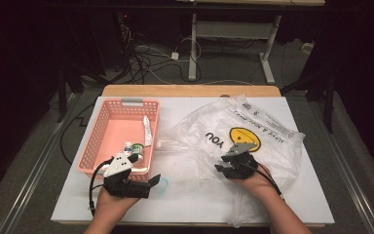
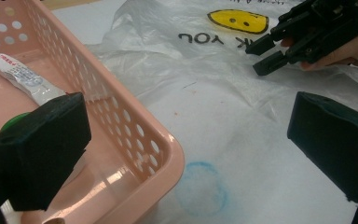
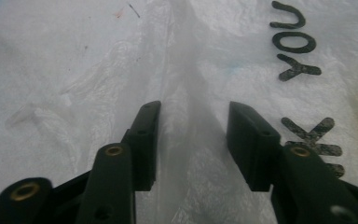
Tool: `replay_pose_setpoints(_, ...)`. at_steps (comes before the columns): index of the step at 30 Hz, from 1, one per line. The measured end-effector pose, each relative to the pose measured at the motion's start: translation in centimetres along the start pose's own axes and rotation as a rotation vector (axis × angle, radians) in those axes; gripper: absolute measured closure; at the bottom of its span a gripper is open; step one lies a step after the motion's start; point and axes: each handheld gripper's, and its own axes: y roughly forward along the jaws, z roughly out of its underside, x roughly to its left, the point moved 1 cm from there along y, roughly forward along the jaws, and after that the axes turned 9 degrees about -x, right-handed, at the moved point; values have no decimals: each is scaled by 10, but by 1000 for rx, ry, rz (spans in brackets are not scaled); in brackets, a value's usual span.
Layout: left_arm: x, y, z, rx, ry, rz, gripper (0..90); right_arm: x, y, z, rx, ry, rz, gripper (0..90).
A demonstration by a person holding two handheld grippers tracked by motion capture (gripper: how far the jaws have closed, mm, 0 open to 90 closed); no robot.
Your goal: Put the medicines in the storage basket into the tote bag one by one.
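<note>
Left tool (image 1: 152, 181) gapes empty astride the basket's (image 1: 91, 146) near right corner; tube (image 1: 147, 130) and bottles (image 1: 132, 147) lie inside. Right tool (image 1: 222, 168), parted, straddles a bag (image 1: 272, 146) ridge. Packing likely hasn't begun.

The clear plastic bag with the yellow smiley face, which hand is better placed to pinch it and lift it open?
Right. The right tongs hang open over the clear plastic bag, a raised fold between the jaws. The left tongs straddle the pink basket corner.
</note>
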Motion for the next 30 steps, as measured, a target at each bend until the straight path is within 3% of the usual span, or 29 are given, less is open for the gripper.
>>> replay_pose_setpoints(5, -1, -1, 0, 3, 8, 1, 0, -2, 0, 2, -10, 12, 9, 737)
replay_pose_setpoints(14, -3, -1, 0, -6, 9, -7, 0, -9, -4, 6, -41, 50, -4, 856)
replay_pose_setpoints(20, -1, -1, 1, -3, 7, -9, 0, -12, -10, 5, -83, 62, 5, 885)
replay_pose_setpoints(30, -1, -2, 0, -5, 9, -10, 0, -13, -14, 3, -105, 66, 12, 888)
